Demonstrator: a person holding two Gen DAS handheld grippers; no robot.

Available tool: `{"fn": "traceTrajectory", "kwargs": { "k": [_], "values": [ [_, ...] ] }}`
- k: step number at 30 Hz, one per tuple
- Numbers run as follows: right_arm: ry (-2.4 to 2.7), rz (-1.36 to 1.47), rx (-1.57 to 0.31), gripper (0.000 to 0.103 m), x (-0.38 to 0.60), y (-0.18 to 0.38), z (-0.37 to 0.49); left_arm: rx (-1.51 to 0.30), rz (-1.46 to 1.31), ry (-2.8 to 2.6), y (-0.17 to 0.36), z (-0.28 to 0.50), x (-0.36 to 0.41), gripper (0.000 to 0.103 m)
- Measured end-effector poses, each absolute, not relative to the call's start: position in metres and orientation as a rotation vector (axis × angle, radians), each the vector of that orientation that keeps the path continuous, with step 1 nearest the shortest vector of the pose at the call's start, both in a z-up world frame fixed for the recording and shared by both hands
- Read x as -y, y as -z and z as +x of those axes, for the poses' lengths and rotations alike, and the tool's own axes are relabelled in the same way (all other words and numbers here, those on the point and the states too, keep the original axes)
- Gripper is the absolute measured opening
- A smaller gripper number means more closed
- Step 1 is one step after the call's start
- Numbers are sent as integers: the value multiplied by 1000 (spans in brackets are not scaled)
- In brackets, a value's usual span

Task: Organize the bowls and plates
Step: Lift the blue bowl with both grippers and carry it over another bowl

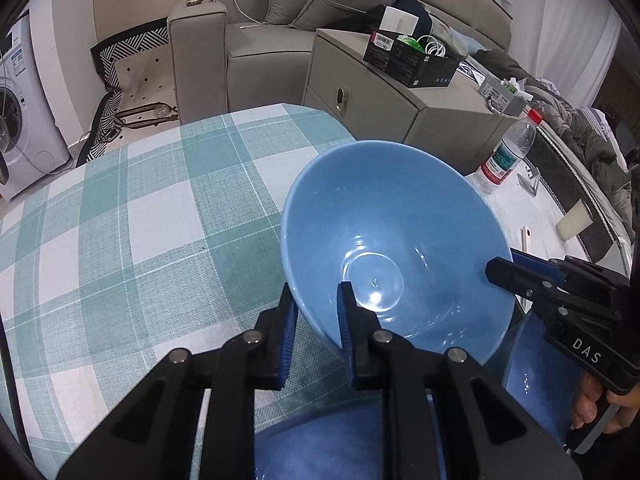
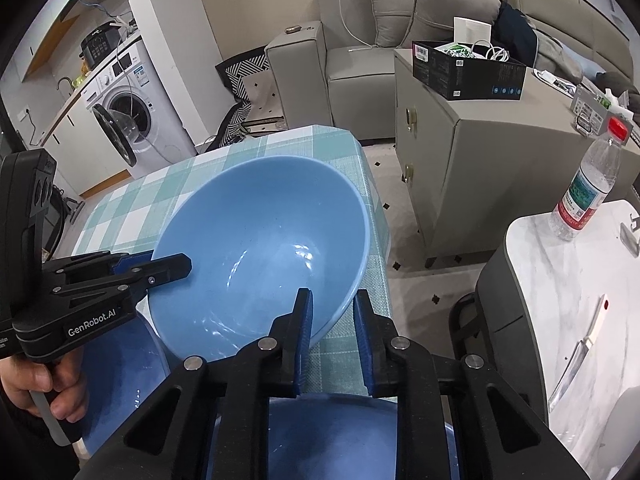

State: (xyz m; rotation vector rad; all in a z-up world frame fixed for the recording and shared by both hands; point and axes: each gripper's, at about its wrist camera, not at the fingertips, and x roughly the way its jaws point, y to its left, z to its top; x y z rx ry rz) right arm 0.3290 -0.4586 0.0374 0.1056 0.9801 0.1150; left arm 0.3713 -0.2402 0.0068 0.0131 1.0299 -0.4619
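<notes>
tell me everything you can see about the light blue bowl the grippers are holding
The light blue bowl is deep, round, glossy and ceramic-looking, and it is empty. It is tilted, held above the checked tablecloth. The left gripper and right gripper each clamp its rim on opposite sides. Darker blue dishes sit below it.

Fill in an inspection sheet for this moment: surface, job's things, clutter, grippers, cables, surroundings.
Surface: table with a teal checked cloth.
Job's things: light blue bowl, tilted, gripped at two sides of its rim; darker blue dishes below it.
Clutter: water bottle and knife on the white side table.
Grippers: left gripper shut on the bowl's rim; right gripper shut on the rim at the other side.
Cables: white cable hanging over the sofa.
Surroundings: washing machine, grey cabinet carrying a black box.
</notes>
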Motion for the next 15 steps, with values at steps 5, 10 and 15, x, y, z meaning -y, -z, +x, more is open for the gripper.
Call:
{"fn": "traceTrajectory", "kwargs": {
  "k": [5,10,15],
  "values": [
    [-118,105,-970,21,458,-37,328,-1010,25,454,-10,368,240,18],
    [-114,109,-958,21,459,-39,328,-988,21,456,-16,367,240,18],
    [-103,103,-931,21,459,-48,324,-961,17,461,-27,363,240,18]
  ]
}}
